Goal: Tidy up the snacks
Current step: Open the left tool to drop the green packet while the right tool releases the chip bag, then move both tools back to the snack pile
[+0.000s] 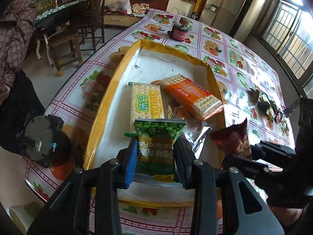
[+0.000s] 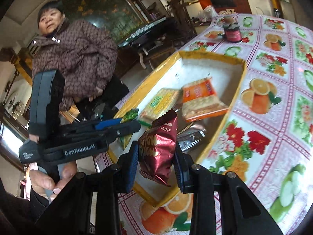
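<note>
My left gripper (image 1: 157, 146) is shut on a green pea snack packet (image 1: 160, 133), held over the near end of a yellow-rimmed white tray (image 1: 109, 90). Just to its right, my right gripper (image 1: 242, 150) is shut on a dark red snack packet (image 1: 230, 137). In the right wrist view the right gripper (image 2: 156, 148) pinches the red packet (image 2: 158, 152) above the tray's (image 2: 240, 82) near corner, with the left gripper (image 2: 117, 125) beside it on the left. In the tray lie a yellow cracker pack (image 1: 146, 101), an orange cracker pack (image 1: 189, 96) and a silver wrapper (image 1: 195, 135).
A dark jar with a pink label (image 1: 179, 32) stands on the flowered tablecloth beyond the tray. Several loose snack packets (image 1: 268, 103) lie on the table at the right. A person in a brown patterned coat (image 2: 78, 54) stands by the table's left edge, near wooden chairs (image 1: 64, 45).
</note>
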`<state>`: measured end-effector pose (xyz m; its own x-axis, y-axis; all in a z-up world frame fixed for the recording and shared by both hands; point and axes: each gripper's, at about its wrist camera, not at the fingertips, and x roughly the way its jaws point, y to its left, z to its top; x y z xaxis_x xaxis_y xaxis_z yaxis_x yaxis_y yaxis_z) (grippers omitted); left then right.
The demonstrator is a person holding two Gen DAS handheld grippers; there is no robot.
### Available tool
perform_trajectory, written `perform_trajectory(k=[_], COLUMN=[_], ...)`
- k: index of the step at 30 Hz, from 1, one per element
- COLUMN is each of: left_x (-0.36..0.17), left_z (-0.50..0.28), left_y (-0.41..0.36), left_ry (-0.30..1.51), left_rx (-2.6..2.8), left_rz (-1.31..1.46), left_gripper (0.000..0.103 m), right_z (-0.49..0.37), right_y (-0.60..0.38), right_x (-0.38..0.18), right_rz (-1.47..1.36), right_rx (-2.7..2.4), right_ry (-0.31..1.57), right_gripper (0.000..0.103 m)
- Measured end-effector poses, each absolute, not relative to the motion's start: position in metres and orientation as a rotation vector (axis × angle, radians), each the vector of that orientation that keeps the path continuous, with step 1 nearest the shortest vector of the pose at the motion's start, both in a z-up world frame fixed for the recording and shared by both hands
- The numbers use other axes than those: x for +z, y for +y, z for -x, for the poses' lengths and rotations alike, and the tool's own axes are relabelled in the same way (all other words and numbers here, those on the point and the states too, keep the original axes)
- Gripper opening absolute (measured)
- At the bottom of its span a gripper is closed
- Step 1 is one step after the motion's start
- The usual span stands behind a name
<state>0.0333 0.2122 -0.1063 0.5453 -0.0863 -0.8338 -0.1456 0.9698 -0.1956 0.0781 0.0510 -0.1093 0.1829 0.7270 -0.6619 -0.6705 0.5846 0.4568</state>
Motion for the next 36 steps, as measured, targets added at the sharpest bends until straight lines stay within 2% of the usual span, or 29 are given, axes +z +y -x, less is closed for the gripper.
perform_trajectory(k=[10, 16, 18, 19, 26, 36], left_x=[-0.125, -0.128, -0.127, -0.127, -0.11, -0.094], left_z=[-0.04, -0.041, -0.041, -0.04, -0.035, -0.038], left_y=[0.221, 0.223, 0.223, 0.223, 0.217, 0.172], left_ry=[1.035, 1.043, 1.046, 1.046, 1.006, 0.99], left_rx=[0.039, 0.053, 0.055, 0.055, 0.065, -0.015], left_rz=[0.279, 0.272, 0.27, 0.27, 0.249, 0.196], left_gripper=[0.037, 0.038, 0.039, 0.042, 0.06, 0.063], right_z=[-0.073, -0.07, -0.068, -0.067, -0.063, -0.071], right_y=[0.066, 0.062, 0.058, 0.057, 0.028, -0.063], right_x=[-0.128, -0.129, -0.126, -0.124, -0.105, -0.096], right_rz=[0.002, 0.024, 0.015, 0.009, -0.046, -0.182], right_rx=[0.985, 0.961, 0.962, 0.964, 0.948, 0.786], right_ry=[1.02, 1.031, 1.023, 1.02, 0.965, 0.908], right_gripper=[0.033, 0.036, 0.041, 0.045, 0.047, 0.048])
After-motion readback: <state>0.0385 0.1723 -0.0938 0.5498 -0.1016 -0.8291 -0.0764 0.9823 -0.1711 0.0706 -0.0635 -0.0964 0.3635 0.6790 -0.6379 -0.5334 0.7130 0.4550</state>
